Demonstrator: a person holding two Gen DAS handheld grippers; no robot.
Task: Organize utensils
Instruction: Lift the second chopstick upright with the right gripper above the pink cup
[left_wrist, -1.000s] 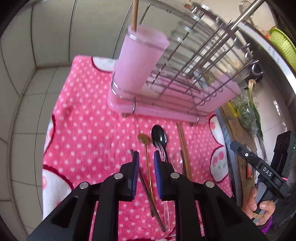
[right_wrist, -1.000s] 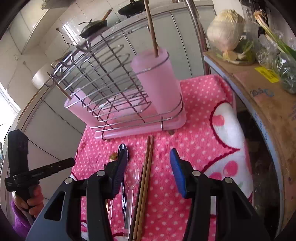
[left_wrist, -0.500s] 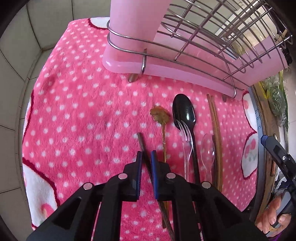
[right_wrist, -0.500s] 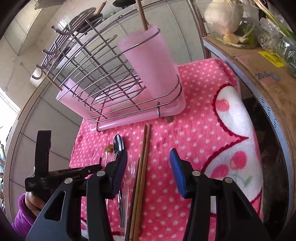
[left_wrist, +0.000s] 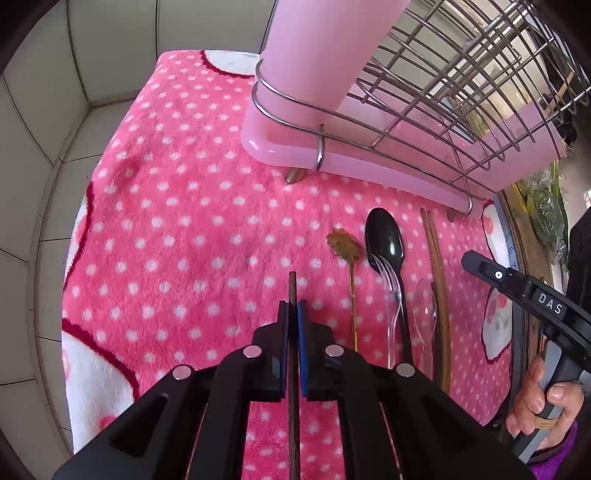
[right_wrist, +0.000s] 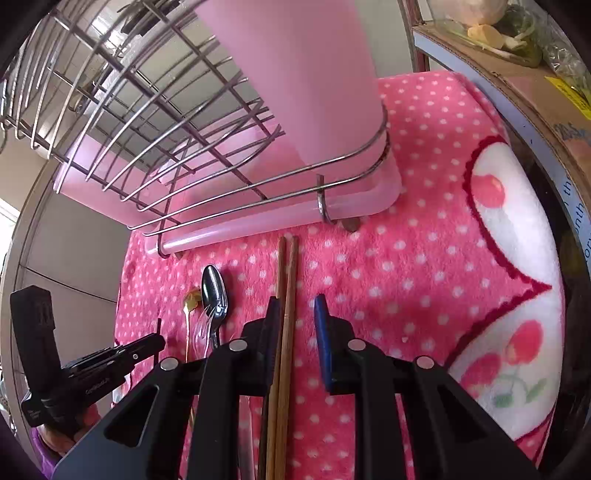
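The left gripper (left_wrist: 293, 314) is squeezed tight on a thin dark stick (left_wrist: 292, 286), which pokes out past its blue pads over the pink dotted towel (left_wrist: 177, 206). The right gripper (right_wrist: 297, 314) has its jaws closing, and a pair of brown chopsticks (right_wrist: 288, 266) lies between them, close against the left pad, while the right pad (right_wrist: 320, 325) is not touching them yet. The chopsticks lie flat on the towel and point at the pink tray (right_wrist: 258, 225) under the wire rack (right_wrist: 155, 122). To the left of the chopsticks lie a clear spoon (left_wrist: 424, 306), a black spoon (left_wrist: 384, 232) with a clear fork (left_wrist: 389, 280) on top of it, and a thin gold spoon (left_wrist: 345, 247). They all lie side by side in a row, just in front of the rack. A tall pink cup (right_wrist: 306, 85) stands in the end of the rack. A person's hand (left_wrist: 543, 406) holds the right gripper's handle at the edge of the towel.
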